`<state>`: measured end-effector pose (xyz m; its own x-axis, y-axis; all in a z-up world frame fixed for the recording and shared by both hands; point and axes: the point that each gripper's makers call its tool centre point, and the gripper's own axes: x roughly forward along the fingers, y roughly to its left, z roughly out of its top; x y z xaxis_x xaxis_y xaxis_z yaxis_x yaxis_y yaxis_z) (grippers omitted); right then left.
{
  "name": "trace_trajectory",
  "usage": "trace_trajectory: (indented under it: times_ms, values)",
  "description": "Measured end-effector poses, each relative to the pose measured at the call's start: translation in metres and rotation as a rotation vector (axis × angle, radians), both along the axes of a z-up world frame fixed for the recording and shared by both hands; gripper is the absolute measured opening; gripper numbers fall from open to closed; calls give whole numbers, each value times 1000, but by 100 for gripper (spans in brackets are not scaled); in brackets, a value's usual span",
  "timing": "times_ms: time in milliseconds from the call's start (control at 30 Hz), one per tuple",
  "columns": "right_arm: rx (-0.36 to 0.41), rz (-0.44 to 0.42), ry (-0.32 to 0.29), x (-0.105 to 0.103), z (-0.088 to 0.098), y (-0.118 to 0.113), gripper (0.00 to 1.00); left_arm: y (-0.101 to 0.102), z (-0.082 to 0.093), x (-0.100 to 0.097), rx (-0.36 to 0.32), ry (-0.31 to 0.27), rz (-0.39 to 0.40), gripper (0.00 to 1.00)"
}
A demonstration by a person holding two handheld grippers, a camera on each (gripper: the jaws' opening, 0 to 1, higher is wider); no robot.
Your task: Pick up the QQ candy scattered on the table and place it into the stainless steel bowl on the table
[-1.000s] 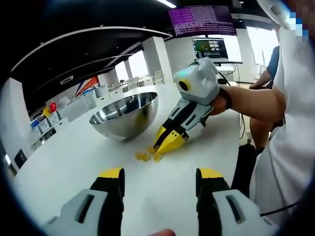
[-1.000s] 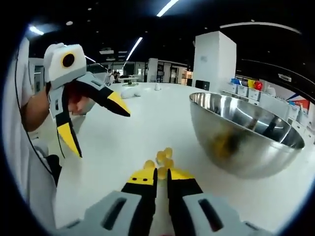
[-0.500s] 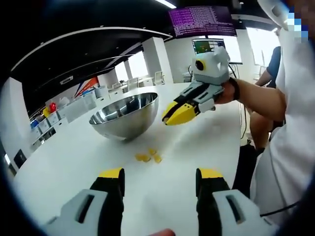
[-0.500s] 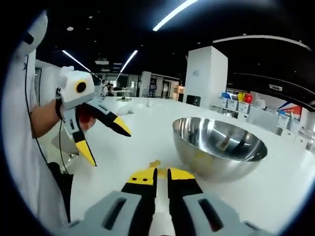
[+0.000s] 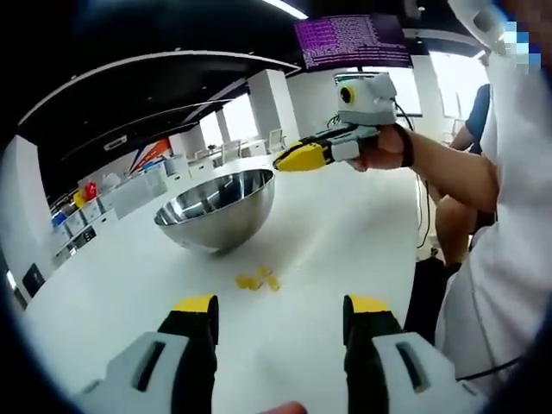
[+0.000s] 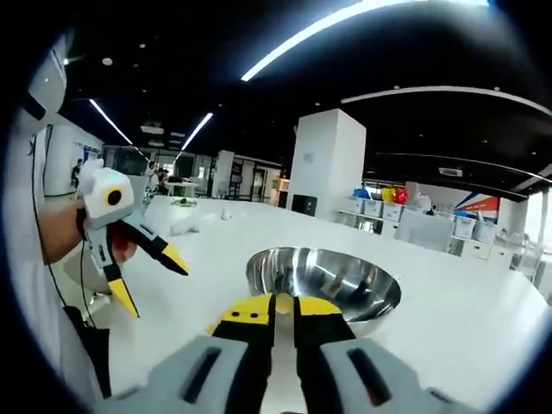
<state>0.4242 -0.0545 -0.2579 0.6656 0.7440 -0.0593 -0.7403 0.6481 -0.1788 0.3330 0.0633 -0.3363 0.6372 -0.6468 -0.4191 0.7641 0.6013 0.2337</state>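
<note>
1. We take the stainless steel bowl point(image 5: 216, 208) as our landmark; it stands upright on the white tabletop point(image 5: 345, 250).
2. In the left gripper view, a small group of yellow QQ candy point(image 5: 256, 279) lies on the tabletop just beside the bowl, on the side nearer to the camera.
3. The left gripper point(image 5: 280, 321) is held low over the tabletop, well apart from the bowl, with the loose candy between it and the bowl. Its fingers are spread wide and carry nothing.
4. We see the same left gripper point(image 6: 148, 274) in the right gripper view, far to the side of the bowl point(image 6: 324, 285), its yellow-tipped fingers clearly parted.
5. The right gripper point(image 6: 283, 304) is raised in the air close to the bowl's rim. Its fingers are clenched on one yellow candy piece point(image 6: 283, 303), which shows between the tips.
6. In the left gripper view the right gripper point(image 5: 289, 160) is held by a person's hand point(image 5: 379, 148) above the bowl's rim, its yellow tips together and pointing across the bowl.
</note>
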Motion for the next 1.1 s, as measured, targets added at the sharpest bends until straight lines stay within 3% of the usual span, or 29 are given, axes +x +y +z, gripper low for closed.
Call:
trace_trajectory:
  times_ms: [200, 400, 667, 767, 933, 1000, 1100]
  values:
    - [38, -72, -47, 24, 22, -9, 9, -5, -3, -2, -6, 4, -13, 58]
    - [29, -115, 3, 52, 17, -7, 9, -8, -6, -1, -6, 10, -17, 58]
    - [2, -106, 13, 73, 14, 5, 9, -10, -8, -1, -12, 16, -17, 58]
    - [-19, -154, 18, 85, 8, 2, 9, -9, -9, 0, -11, 19, -14, 58]
    - [20, -194, 76, 93, 3, -6, 11, -8, -8, 1, -12, 18, -11, 58]
    - [35, -198, 77, 94, 5, -10, 17, -8, -8, 1, -10, 18, -10, 58]
    - [41, -202, 71, 91, 6, -14, 17, -6, -8, 2, -15, 18, -5, 58]
